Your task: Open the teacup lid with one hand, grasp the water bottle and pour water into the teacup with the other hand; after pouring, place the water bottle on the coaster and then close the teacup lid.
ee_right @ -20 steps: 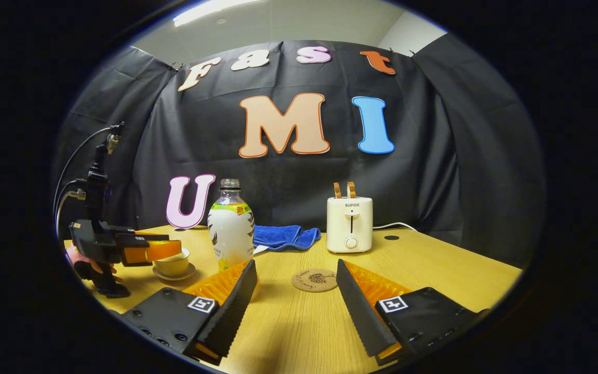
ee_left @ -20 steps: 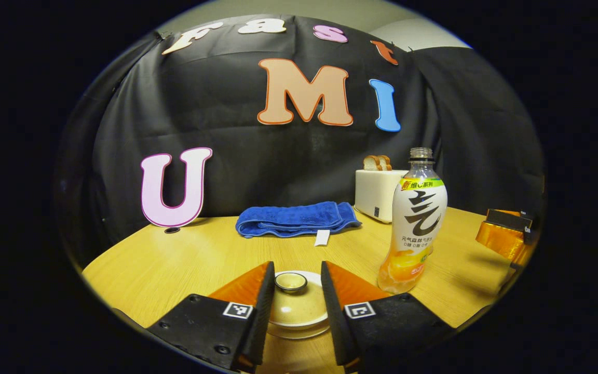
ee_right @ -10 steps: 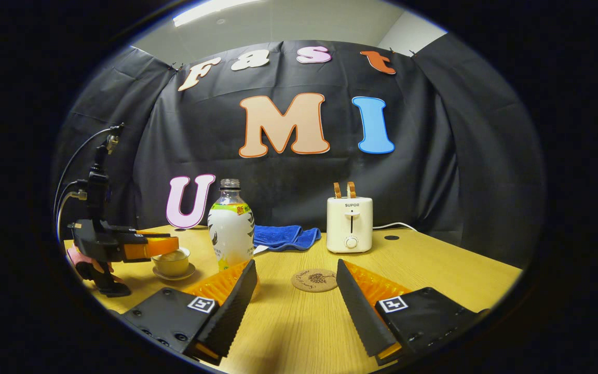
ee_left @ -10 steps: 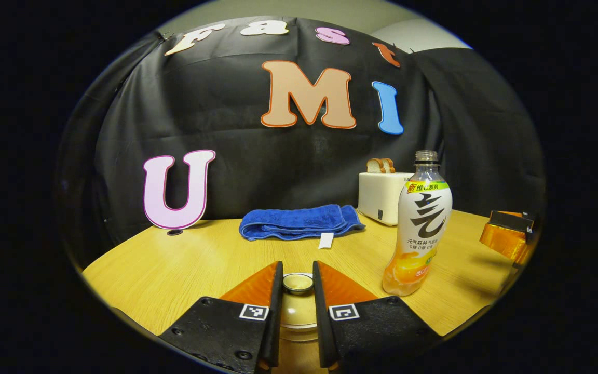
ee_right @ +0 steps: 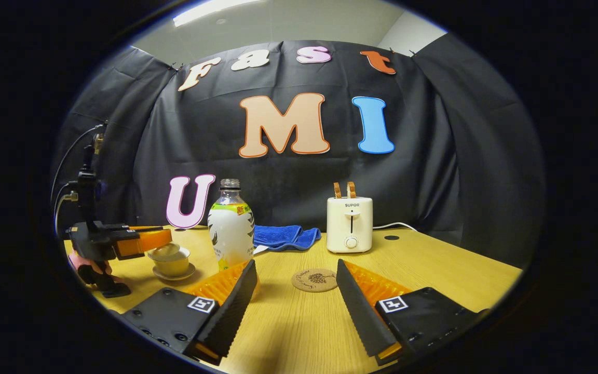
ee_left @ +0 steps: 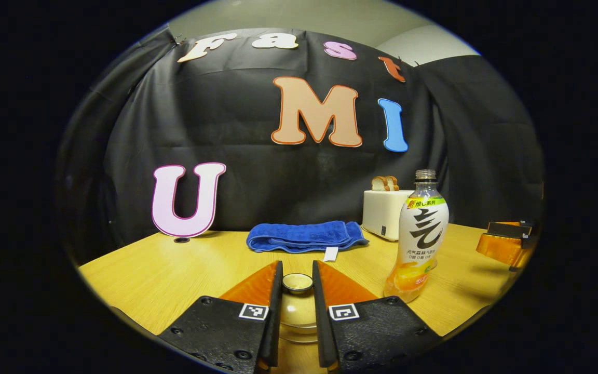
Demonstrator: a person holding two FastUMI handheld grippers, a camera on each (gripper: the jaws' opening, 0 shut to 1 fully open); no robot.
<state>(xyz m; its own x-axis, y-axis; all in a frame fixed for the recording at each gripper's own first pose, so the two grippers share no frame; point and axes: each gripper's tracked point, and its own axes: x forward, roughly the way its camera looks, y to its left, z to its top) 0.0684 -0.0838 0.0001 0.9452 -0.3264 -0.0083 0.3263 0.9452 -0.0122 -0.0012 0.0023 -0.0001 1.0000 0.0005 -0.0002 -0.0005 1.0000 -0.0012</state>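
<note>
My left gripper [ee_left: 297, 267] is shut on the knob of the cream teacup lid [ee_left: 298, 310]. In the right gripper view that left gripper [ee_right: 146, 240] holds the lid [ee_right: 165, 251] slightly above the teacup [ee_right: 173, 267], which stands on its saucer. The capless water bottle [ee_left: 417, 236], with orange drink at its bottom, stands upright to the right of the cup. My right gripper [ee_right: 295, 267] hovers open over the table, with the bottle [ee_right: 230, 226] just beyond its left finger [ee_right: 231, 306]. A round cork coaster [ee_right: 315, 279] lies ahead between the fingers.
A white toaster [ee_right: 350, 224] holding bread stands at the back, and a folded blue towel [ee_right: 284, 236] lies to its left. A hand grips the left gripper's handle [ee_right: 94, 270]. The wooden table [ee_right: 434, 270] runs off to the right.
My left gripper closed on the lid's knob and rose, taking the lid off the teacup. The right gripper stayed still and open.
</note>
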